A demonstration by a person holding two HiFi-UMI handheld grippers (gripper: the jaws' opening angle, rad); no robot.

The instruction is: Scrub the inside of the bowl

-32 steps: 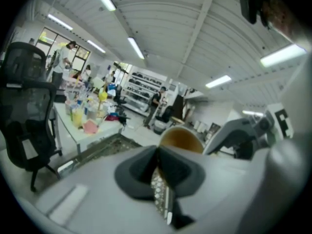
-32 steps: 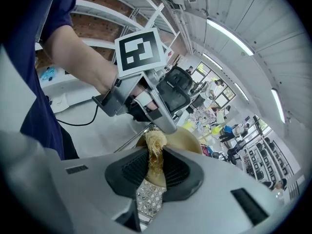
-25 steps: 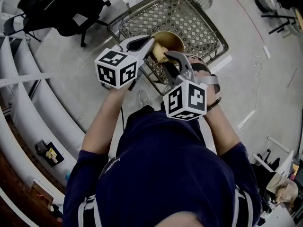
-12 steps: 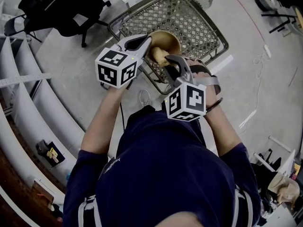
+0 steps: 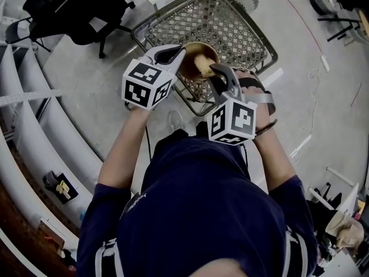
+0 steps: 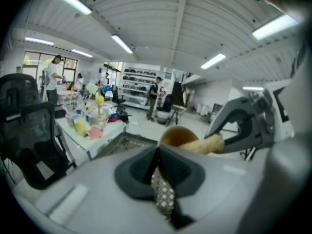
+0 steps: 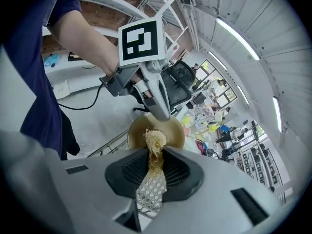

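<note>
Hanging above a wire basket [image 5: 230, 22], the brass-coloured bowl [image 7: 173, 130] is tipped on its side so that its hollow faces my right gripper [image 7: 156, 150]. My left gripper [image 5: 180, 53] has its jaws pressed together on the bowl's rim and carries the bowl clear of the basket. The right gripper's jaws are closed on a straw-coloured fibrous scrubber [image 7: 155, 138], gripping it by the middle, and its frayed end reaches into the bowl, at or very close to the inner wall. From the left gripper view the scrubber crosses the bowl's mouth from the right, with the right gripper's fingers just behind it. I judge the scrubbing to be under way, not finished: the tool is in the hollow, but only one patch of the inside is covered at this moment, and I can see no suds, water or dirt by which to tell which parts have been cleaned. The rest of the inner wall and the bottom would, by my reckoning, need passes yet, with the left gripper turning the bowl to offer them. Below lies a grey floor [image 5: 323, 97], and a black office chair [image 5: 75, 7] stands well apart at upper left.
</note>
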